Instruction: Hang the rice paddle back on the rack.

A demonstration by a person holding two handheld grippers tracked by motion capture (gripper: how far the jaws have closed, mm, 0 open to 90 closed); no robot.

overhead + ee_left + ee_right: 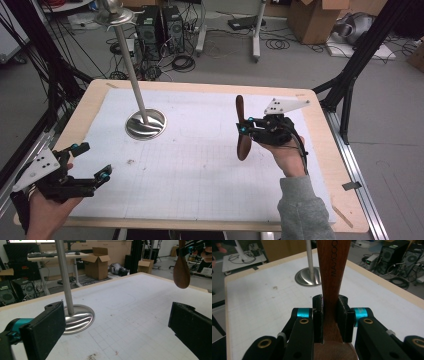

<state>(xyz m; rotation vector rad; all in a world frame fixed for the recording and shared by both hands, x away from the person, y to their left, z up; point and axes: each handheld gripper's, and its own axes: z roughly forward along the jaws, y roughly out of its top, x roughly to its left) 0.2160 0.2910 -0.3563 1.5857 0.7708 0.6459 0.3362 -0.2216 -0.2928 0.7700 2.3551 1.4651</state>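
Observation:
My right gripper (244, 128) is shut on a dark wooden spoon (244, 148) and holds it upright above the right half of the white gridded mat (200, 170). Its bowl hangs below the jaws. In the right gripper view the pads (342, 315) clamp the spoon (332, 270) at its neck, with the lettered handle running away from the camera. My left gripper (92, 160) rests low at the near left edge, open, with nothing between its jaws. In the left gripper view the same gripper (116, 317) faces the mat, with the spoon's bowl (181, 272) hanging at upper right.
A metal stand with a round shiny base (145, 125) and a tall slanting pole (131, 65) stands on the mat's far left part; its base (80, 320) lies just ahead of my left gripper. Cables, computer towers and cardboard boxes sit on the floor beyond the wooden table edge (320, 130).

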